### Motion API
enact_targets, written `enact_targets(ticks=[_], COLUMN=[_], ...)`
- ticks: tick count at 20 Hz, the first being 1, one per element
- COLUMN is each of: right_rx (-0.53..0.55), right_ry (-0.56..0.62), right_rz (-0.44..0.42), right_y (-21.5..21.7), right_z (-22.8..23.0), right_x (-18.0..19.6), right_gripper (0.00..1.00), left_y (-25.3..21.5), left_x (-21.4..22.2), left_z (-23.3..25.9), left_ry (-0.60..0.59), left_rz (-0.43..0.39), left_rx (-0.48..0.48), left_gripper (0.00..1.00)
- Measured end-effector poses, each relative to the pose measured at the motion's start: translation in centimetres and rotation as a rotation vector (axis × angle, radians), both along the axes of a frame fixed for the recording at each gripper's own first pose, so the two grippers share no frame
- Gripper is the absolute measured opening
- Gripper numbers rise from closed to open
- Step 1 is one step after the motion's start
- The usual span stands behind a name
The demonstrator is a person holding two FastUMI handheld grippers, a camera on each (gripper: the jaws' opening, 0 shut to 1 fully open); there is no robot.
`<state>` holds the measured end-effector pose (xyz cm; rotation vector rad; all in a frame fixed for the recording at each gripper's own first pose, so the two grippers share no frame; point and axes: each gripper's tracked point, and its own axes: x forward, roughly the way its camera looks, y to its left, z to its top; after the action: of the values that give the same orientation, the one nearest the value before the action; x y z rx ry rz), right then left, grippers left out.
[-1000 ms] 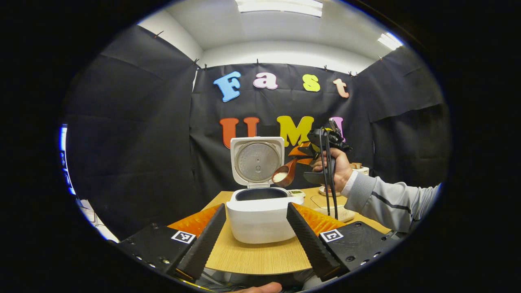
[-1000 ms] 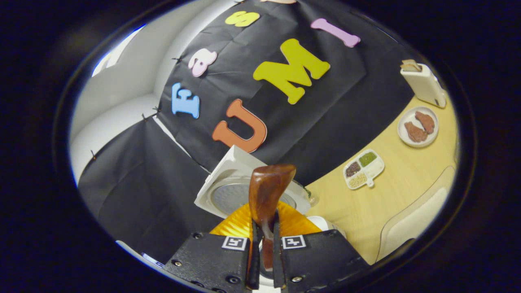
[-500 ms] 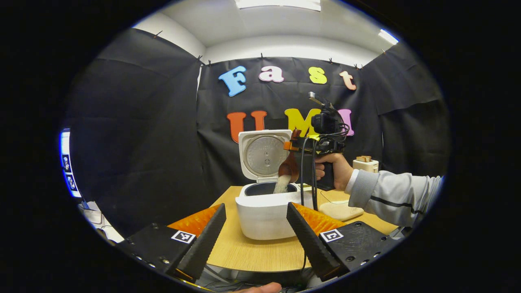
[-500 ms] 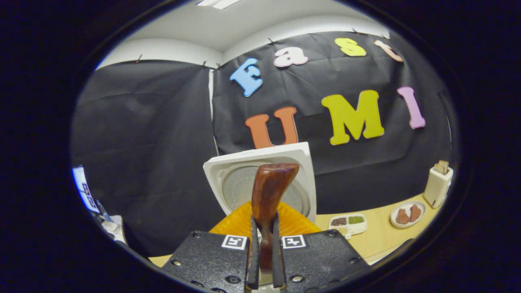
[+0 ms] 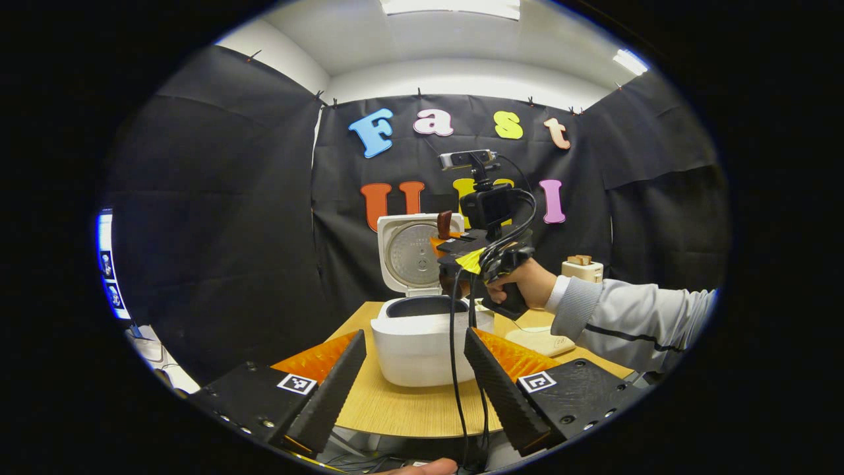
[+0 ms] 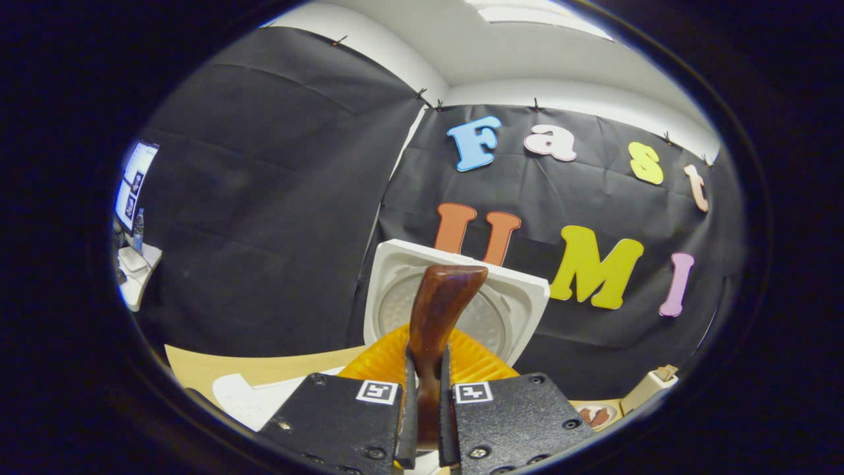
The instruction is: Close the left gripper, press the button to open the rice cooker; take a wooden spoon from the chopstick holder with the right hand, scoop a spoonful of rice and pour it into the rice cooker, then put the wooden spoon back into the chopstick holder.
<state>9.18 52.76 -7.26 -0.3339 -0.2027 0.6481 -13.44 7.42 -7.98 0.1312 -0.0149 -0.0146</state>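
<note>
Since half a second ago the wooden spoon (image 6: pixel 438 310) has been turned handle-up over the rice cooker (image 5: pixel 422 340); the pour looks done. Left gripper (image 5: pixel 415 379) jaws stand apart before the cooker. Right gripper (image 6: pixel 423 422) jaws are clamped on the spoon. Risk: catching the raised lid (image 5: pixel 412 254) behind the cooker; open room is seen toward the chopstick holder (image 5: pixel 581 267) beyond it.

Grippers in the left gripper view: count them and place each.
2. The left gripper sits at the bottom, jaws apart, framing the rice cooker. The right gripper, held in a hand, is above the cooker, holding the wooden spoon.
</note>
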Motion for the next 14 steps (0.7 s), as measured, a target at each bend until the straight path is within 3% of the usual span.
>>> enact_targets(ticks=[6,14], right_rx=[0.069,0.154], right_ry=[0.050,0.100], right_rz=[-0.023,-0.083], right_y=[-5.6,-17.4], right_z=[1.2,2.6], right_x=[0.5,1.0], right_gripper=[0.18,0.18], left_y=[-0.7,-4.7], left_x=[-0.1,1.9], left_z=[1.2,0.6], left_ry=[-0.047,-0.043], left_rz=[0.030,0.013], left_rx=[-0.005,-0.024], left_gripper=[0.95,0.95])
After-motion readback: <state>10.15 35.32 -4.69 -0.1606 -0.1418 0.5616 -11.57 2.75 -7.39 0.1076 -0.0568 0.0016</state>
